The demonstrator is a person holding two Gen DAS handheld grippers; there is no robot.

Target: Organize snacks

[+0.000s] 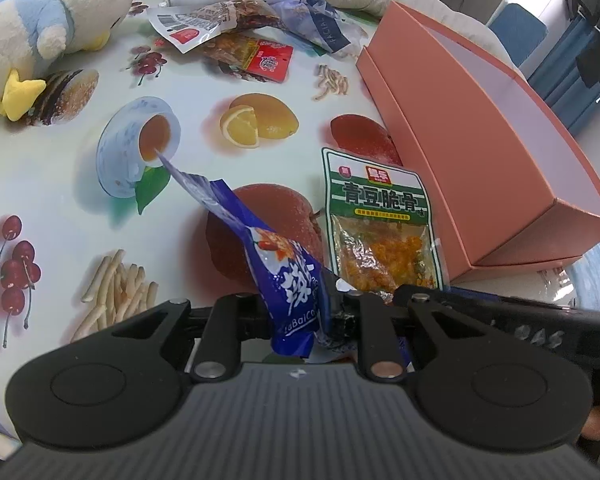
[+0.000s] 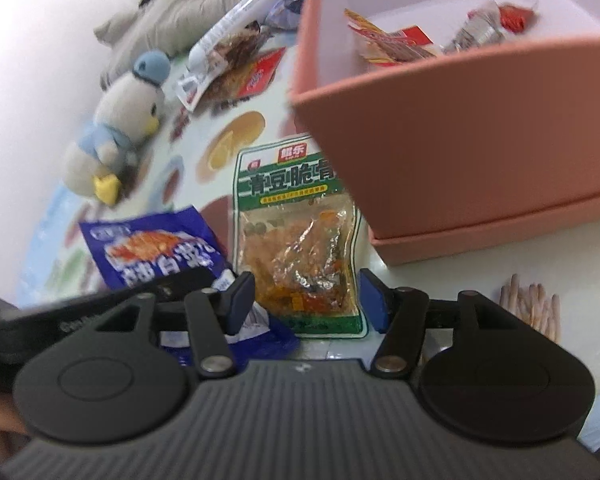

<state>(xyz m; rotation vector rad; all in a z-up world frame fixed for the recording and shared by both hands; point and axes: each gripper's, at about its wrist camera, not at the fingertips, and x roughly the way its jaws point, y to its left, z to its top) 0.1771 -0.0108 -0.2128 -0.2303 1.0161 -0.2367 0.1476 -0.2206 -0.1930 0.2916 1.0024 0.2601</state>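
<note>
Green snack packet point(image 2: 298, 240) between right tongs point(image 2: 306, 300)

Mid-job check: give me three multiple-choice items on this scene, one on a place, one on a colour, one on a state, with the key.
1. Where does the green snack packet lie?
A. inside the box
B. on the tablecloth beside the box
C. on the plush toy

2. What colour is the outside of the box?
A. salmon pink
B. dark green
C. black

3. What is the left claw doing?
A. standing open and empty
B. gripping the plush toy
C. gripping the blue snack bag

Key: 1 B, the packet lies flat against the box's outer wall; 2 A, its walls show pink in both views; 3 C, the bag sticks up from between its fingers.
</note>
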